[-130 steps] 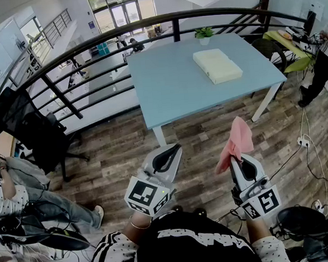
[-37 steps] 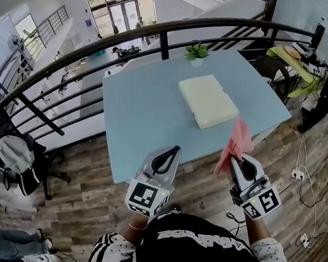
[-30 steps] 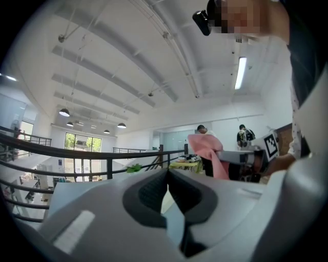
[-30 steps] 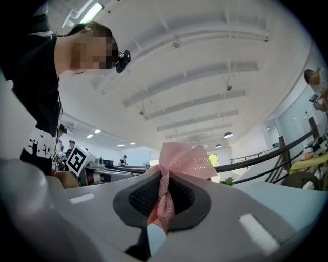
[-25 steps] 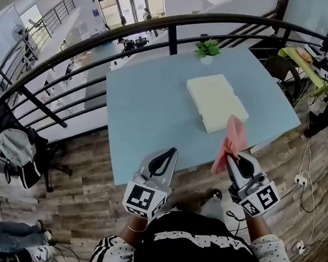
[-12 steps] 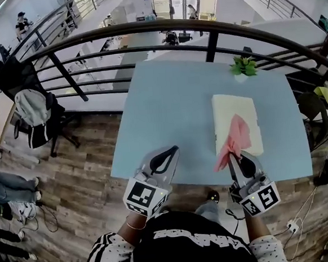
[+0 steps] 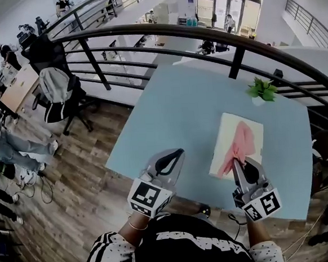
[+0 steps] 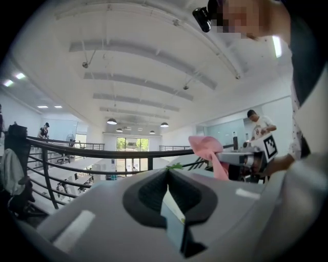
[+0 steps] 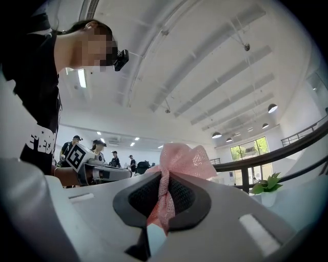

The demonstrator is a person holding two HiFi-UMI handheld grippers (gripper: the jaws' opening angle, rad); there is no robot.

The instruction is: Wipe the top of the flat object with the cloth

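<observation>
My right gripper [image 7: 238,162] was pinched tight on the pink cloth [image 7: 239,144]. In the right gripper view the fabric ran twisted up through the seam between the two jaws and bunched out above their tips. From the head view, that bunch showed over the near half of the cream flat object [image 7: 227,129], though I could not tell whether it touched the surface. The flat object lay on the pale blue counter [image 7: 173,110], towards its right side, with its long edges running away from me. A small green potted plant [image 7: 261,89] stood just beyond its far end.

My left gripper [image 7: 177,153] had its jaws pressed together with nothing between them, and it hung over the counter's near edge, well apart from the flat object. A dark curved railing [image 7: 145,31] ran behind the counter.
</observation>
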